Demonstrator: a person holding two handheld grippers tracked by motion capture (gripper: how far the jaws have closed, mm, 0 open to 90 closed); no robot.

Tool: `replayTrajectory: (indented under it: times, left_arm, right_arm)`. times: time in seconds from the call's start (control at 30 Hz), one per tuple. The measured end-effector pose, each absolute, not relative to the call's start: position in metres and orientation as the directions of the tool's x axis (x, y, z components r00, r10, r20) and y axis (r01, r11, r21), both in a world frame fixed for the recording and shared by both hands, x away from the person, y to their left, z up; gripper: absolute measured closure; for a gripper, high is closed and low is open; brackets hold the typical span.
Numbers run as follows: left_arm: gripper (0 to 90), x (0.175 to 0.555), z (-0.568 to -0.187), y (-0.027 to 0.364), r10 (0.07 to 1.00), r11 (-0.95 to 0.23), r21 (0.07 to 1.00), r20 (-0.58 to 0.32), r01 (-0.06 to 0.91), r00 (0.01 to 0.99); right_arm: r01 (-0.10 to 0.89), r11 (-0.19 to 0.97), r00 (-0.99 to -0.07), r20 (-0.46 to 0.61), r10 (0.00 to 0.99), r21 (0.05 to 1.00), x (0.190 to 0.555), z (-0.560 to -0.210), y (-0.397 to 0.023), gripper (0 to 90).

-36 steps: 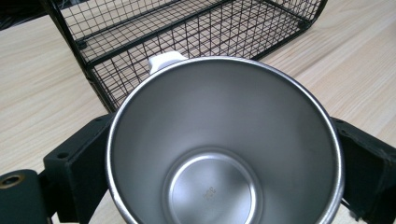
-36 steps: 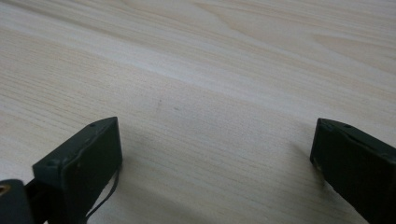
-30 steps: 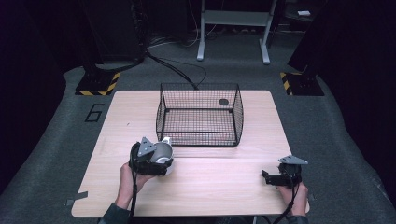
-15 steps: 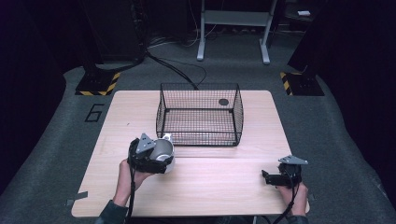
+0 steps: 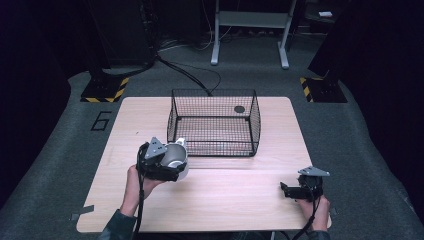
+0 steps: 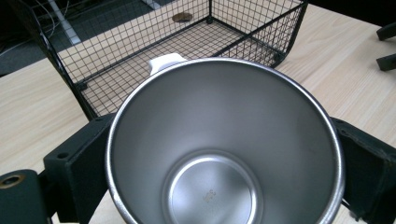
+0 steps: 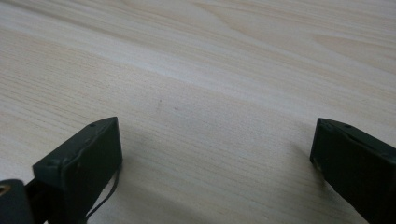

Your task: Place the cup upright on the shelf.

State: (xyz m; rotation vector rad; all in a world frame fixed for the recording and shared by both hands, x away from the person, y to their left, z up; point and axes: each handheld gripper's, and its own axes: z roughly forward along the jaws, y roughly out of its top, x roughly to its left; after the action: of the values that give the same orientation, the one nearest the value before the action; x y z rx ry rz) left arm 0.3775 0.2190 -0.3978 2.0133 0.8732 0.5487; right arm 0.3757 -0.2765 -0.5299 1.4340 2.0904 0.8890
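Two black jaws of the right gripper (image 7: pixel 215 158) rise from the bottom corners of the frame, set wide apart with nothing between them. Beneath and beyond them stretches a pale wooden tabletop (image 7: pixel 210 70), its grain running in long streaks across the view. A thin dark cable hangs beside the left jaw.
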Motion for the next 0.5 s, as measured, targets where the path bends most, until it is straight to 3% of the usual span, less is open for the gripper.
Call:
replayTrajectory:
  times: [0.5]
  left_arm:
    - [6.1,0.384,-0.386,0.212,0.736,-0.402,0.843,0.065,0.357,0.674]
  right_arm:
    - [0.643,0.251,-0.358,-0.007,0.934,0.723,0.376,-0.530,-0.277,1.8]
